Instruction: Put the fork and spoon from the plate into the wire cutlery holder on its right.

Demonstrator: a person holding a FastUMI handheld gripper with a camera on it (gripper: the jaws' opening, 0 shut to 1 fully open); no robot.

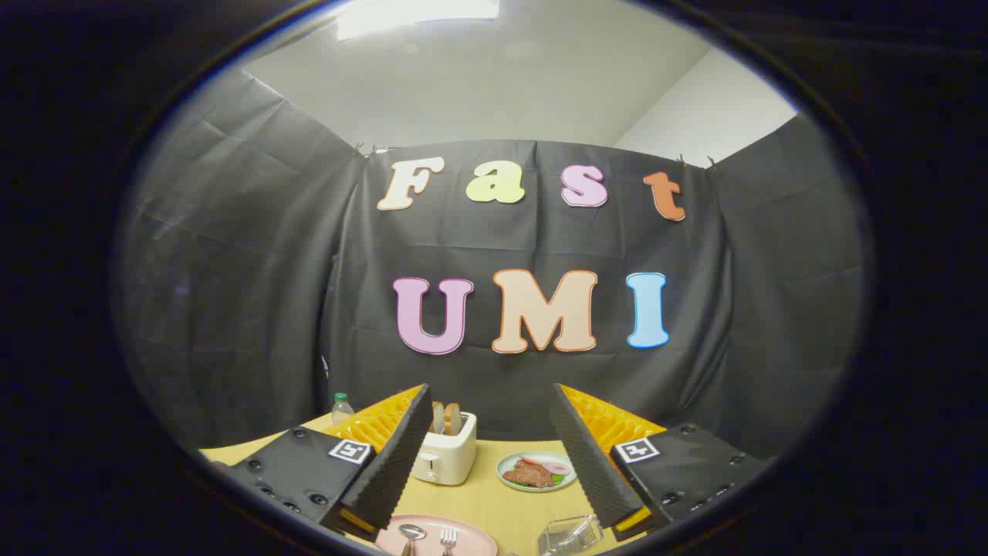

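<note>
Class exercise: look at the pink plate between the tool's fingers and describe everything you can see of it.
The plate is round, pale pink and smooth, like glazed ceramic or plastic, lying flat on the yellow table. Only its far part shows. A spoon and a fork rest on it side by side, spoon to the left. It lies low between the fingers of the open tool, which touches nothing. The wire holder stands apart to its right, the toaster beyond it.

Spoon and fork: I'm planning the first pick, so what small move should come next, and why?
Probably lower the hand-held gripper, open and holding nothing, toward the pink plate just below its fingers. The spoon and fork lie there; the wire holder waits to the right.
</note>
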